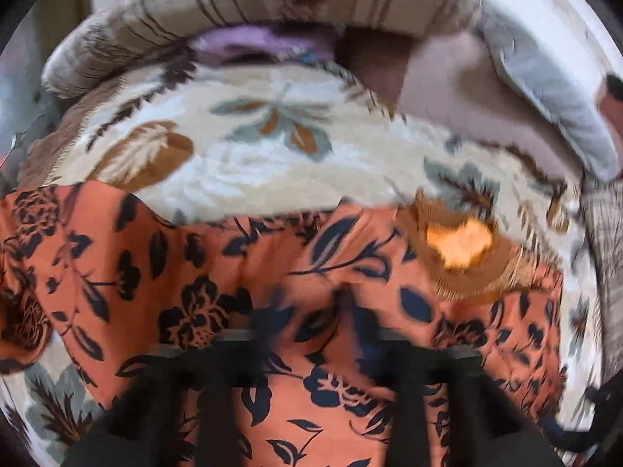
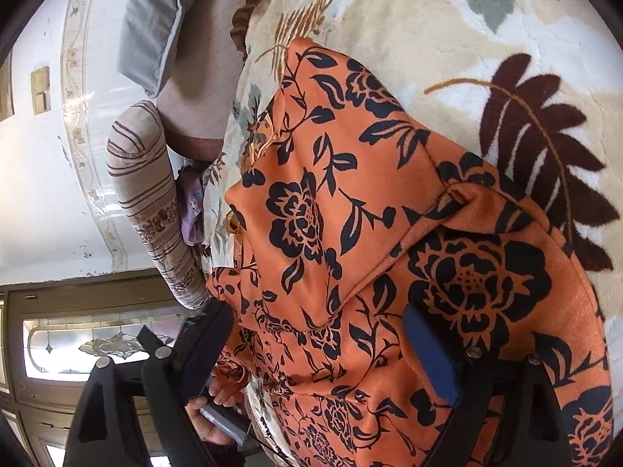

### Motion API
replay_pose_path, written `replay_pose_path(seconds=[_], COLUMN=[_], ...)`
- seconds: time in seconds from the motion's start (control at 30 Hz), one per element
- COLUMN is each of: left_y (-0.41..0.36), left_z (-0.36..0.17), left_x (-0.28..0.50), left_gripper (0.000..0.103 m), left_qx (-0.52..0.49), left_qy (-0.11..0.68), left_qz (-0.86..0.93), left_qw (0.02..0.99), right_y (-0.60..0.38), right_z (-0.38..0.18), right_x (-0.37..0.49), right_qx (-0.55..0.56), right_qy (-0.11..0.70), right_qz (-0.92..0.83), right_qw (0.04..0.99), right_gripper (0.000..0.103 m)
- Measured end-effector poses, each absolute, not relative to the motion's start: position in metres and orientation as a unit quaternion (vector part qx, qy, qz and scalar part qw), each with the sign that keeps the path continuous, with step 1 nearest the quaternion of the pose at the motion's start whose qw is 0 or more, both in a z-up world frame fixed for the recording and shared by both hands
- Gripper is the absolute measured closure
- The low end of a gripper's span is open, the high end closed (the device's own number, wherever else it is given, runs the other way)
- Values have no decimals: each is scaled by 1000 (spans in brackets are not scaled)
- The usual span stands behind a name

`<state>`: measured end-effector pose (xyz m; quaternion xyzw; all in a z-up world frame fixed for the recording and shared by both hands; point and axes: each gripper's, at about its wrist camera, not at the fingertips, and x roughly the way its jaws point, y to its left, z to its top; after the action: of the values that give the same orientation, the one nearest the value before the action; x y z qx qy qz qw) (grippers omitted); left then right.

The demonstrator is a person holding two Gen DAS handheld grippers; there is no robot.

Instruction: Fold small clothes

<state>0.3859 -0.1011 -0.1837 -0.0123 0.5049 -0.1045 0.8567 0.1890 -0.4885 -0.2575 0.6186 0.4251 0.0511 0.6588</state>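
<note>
Here, garment: the orange fabric garment printed with dark navy flowers and leaves (image 2: 342, 233) lies spread on the cream plush blanket with brown and grey leaf patterns (image 2: 486, 62), part of it already doubled over so a fold ridge runs across its middle.
Left gripper (image 1: 311, 358): its 2 black fingers are drawn nearly together low over the near part of the garment; the view is blurred, so I judge it is nipping a bit of cloth, likely to carry an edge over, but cannot confirm it.
Right gripper (image 2: 331, 354): spread wide, 1 blue-padded finger (image 2: 428, 358) resting over the cloth, the other off its edge; nothing pinched, seemingly waiting.
Striped beige bolster pillow (image 2: 152, 202): sits at the blanket's far edge, clear of the folding.
</note>
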Motion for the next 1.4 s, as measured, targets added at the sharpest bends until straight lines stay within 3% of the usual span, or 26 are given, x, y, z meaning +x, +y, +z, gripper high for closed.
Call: replay_pose_path(seconds=[0.17,0.53,0.7,1.0,1.07,1.1,1.13,1.27,1.4], left_y=[-96,-67,-50,-16,-26,-34,-42,-70,-59], left_z=[-176,-116,-130,-160,-161,-165,-170,-208,-205], left_x=[370,342,353,342,339,341,341,349,339], left_gripper=[97,97,77,76,66,55,50,50,50], left_qx=[-20,-59,-28,-79,-77,-68,-52,42,24], left_qy=[495,504,520,533,525,526,527,558,562], left_qz=[-132,-143,-58,-50,-70,-71,-67,-30,-30], left_qw=[859,850,851,841,844,845,846,828,826], right_y=[-489,-486,-485,-481,-477,-476,-475,-476,-476], right_z=[-259,-258,-257,-255,-255,-254,-254,-257,-259], right_x=[192,188,189,194,195,196,197,197,197], right_qx=[618,612,610,602,596,593,590,592,594], right_qy=[428,427,428,430,433,434,433,432,433], right_qz=[43,37,33,36,38,38,39,36,36], right_qw=[658,664,666,672,675,678,680,679,677], right_gripper=[12,12,12,12,12,12,12,12,12])
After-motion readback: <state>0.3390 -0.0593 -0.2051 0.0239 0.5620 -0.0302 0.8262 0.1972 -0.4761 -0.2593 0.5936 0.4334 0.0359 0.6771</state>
